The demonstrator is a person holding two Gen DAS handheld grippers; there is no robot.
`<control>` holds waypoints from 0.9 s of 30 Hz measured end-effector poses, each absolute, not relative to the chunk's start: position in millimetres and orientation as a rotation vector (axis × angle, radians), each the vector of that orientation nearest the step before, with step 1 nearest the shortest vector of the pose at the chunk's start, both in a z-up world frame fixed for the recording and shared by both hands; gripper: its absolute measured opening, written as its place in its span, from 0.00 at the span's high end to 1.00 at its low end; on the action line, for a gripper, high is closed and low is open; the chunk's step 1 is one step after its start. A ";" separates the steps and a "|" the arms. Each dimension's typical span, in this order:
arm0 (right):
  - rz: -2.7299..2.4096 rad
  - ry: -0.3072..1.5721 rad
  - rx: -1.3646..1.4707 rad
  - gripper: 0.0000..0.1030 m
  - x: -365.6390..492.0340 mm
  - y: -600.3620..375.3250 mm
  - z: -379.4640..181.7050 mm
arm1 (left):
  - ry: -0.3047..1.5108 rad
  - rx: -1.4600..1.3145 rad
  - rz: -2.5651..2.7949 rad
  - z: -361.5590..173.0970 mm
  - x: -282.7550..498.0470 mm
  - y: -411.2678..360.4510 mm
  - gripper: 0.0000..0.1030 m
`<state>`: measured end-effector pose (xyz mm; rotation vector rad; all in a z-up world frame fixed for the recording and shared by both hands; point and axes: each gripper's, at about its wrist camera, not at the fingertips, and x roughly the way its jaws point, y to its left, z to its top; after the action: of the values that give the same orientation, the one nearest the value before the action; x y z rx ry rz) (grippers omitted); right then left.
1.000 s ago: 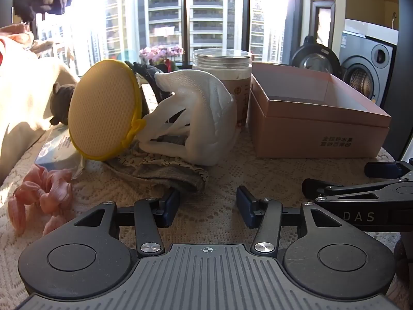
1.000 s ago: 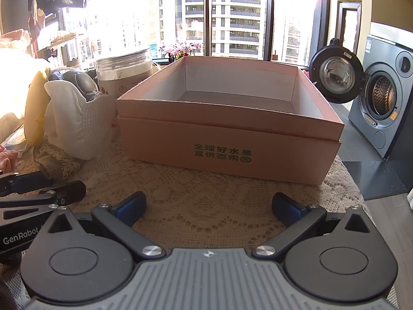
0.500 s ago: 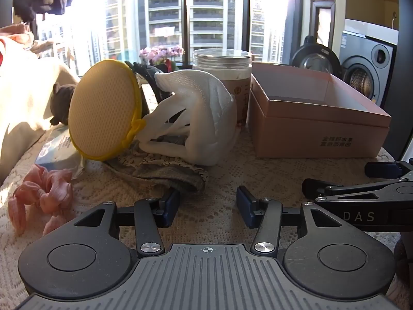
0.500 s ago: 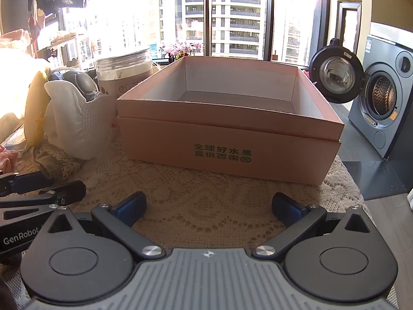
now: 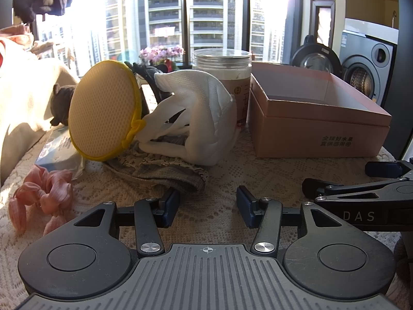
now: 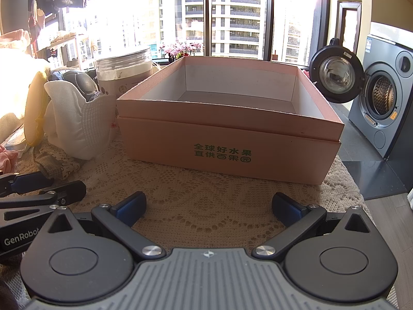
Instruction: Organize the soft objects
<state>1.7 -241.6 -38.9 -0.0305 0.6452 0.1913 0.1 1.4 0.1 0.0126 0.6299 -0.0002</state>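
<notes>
You are sitting at the very start of this job: nothing is showing inside the open pink cardboard box (image 6: 232,126), whose pale floor is lying bare as far as the right wrist view is reaching. Every soft thing is waiting in a heap to the box's left on the cream lace tablecloth (image 5: 227,170).

You are holding the left gripper (image 5: 207,206) low over the cloth with its jaws parted and nothing between them; its left fingertip is sitting just beside the edge of the grey patterned fabric piece (image 5: 165,173). You are holding the right gripper (image 6: 207,206) spread wide and empty too, facing the box's front wall.

Left to move, by my reading:
- the grey fabric piece, lying flat and nearest to you
- the white mesh glove (image 5: 196,118), slumped against the clear plastic jar (image 5: 223,77)
- the round yellow mesh pad (image 5: 103,111), leaning tilted on the glove
- the pink ribbed scrunchie (image 5: 41,193), lying apart at the far left

A small dark plush toy (image 5: 60,106) is sitting behind the pad; I cannot tell whether it is belonging to the lot.
</notes>
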 end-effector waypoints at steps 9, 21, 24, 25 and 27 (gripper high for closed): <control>0.192 0.645 -0.030 0.00 1.9 -241.5 -38.9 | 0.631 0.015 -0.001 0.1 0.2 1.0 0.48; 0.194 0.808 -0.050 0.00 21.0 -239.4 -25.8 | 0.757 -0.022 -0.138 15.0 19.9 32.8 0.69; 0.192 0.846 -0.060 0.00 25.7 -236.4 -22.6 | 0.783 0.006 -0.185 21.7 20.9 50.2 0.79; 0.195 0.855 -0.065 0.00 27.4 -234.7 -22.1 | 0.772 -0.003 -0.214 24.6 18.9 58.6 0.79; 0.212 0.868 -0.079 0.00 30.5 -231.8 -20.9 | 0.735 -0.021 -0.261 31.9 13.3 81.2 0.75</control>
<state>30.5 -231.8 -20.9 -0.0790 0.8677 0.2118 13.3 81.2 31.9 -0.0213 0.7351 -0.2612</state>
